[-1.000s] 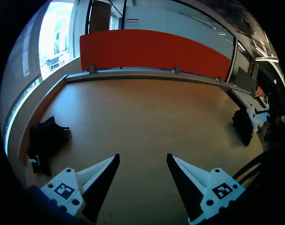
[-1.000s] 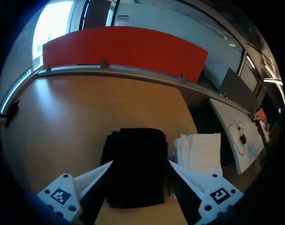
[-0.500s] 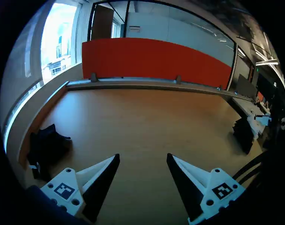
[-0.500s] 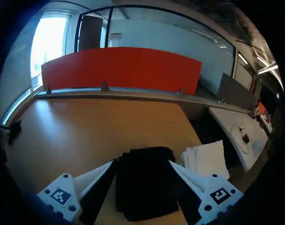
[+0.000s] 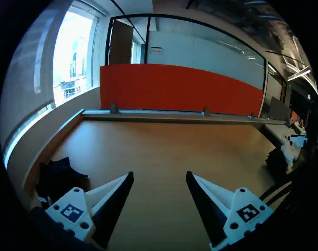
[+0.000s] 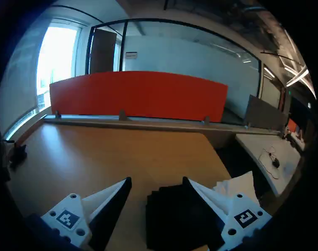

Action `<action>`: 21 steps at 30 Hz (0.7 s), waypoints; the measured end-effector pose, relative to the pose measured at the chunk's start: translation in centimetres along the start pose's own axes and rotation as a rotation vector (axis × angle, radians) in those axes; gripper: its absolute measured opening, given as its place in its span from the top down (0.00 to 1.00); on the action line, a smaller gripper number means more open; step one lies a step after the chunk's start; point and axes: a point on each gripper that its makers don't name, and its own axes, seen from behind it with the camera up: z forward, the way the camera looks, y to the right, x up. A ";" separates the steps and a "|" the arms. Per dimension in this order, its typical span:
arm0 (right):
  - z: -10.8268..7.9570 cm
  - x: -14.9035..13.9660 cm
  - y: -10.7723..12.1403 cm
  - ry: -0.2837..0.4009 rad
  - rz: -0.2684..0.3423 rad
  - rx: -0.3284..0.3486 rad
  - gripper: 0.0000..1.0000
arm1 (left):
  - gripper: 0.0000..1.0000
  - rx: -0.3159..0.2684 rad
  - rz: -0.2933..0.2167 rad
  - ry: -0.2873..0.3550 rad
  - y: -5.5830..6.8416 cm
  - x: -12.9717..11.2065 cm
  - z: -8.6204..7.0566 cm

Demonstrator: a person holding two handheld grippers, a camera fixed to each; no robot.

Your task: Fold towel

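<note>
Here the folded black towel point(image 6: 175, 217) lies on the wooden table point(image 6: 108, 154), low between the spread fingers of my right gripper point(image 6: 156, 180), with a white stack point(image 6: 238, 186) just beside it. My left gripper point(image 5: 159, 173) is spread as well above the table, a dark crumpled cloth point(image 5: 58, 180) beside its left finger.

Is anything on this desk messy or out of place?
A dark cloth lies crumpled at the window-side edge of the desk, unlike the black towels, which sit neatly folded in a stack.
</note>
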 end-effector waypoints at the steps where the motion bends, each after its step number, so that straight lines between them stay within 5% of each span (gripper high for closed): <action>1: 0.0 0.5 -0.4 0.011 0.004 0.002 0.06 | 0.07 0.003 -0.001 0.008 -0.1 0.3 0.1; 21: 0.1 5.9 -7.3 0.179 0.019 0.030 0.07 | 0.07 0.018 0.003 0.120 -0.8 4.5 0.9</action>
